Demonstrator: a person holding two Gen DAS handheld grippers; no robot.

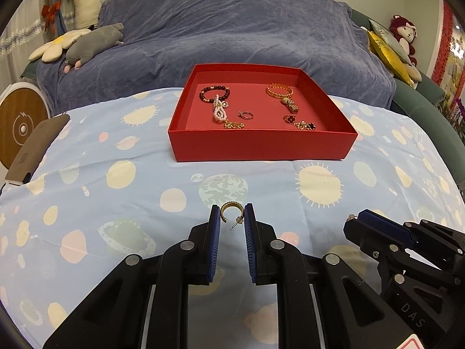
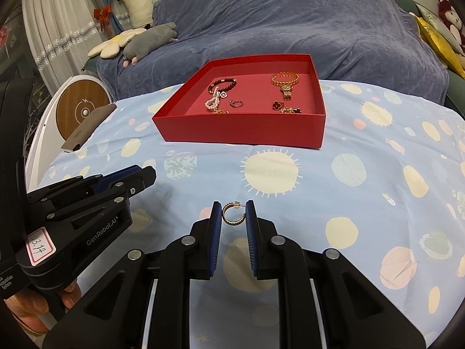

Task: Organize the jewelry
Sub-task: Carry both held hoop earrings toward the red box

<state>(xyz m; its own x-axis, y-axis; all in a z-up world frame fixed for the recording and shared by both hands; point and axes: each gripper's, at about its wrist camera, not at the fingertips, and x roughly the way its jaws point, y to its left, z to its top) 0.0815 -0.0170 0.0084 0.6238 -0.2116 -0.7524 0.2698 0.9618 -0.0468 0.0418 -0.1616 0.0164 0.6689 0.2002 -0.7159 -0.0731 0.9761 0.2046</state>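
A red open box (image 1: 261, 142) (image 2: 241, 129) stands on the blue patterned cloth and holds a dark bead bracelet (image 1: 213, 91), a pearl loop, a silver ring (image 1: 246, 114), a gold watch (image 1: 283, 94) and clover pieces. My left gripper (image 1: 232, 215) is closed on a gold hoop earring (image 1: 229, 212), pinched between its tips above the cloth. My right gripper (image 2: 233, 213) is closed on a second gold hoop earring (image 2: 232, 213). Each gripper shows in the other's view, the right one (image 1: 377, 226) and the left one (image 2: 125, 179).
A blue-covered sofa (image 1: 232, 29) with plush toys stands behind the table. A brown flat case (image 1: 35, 148) lies at the table's left edge beside a round white and wood device (image 1: 20, 128). Cushions lie at the far right.
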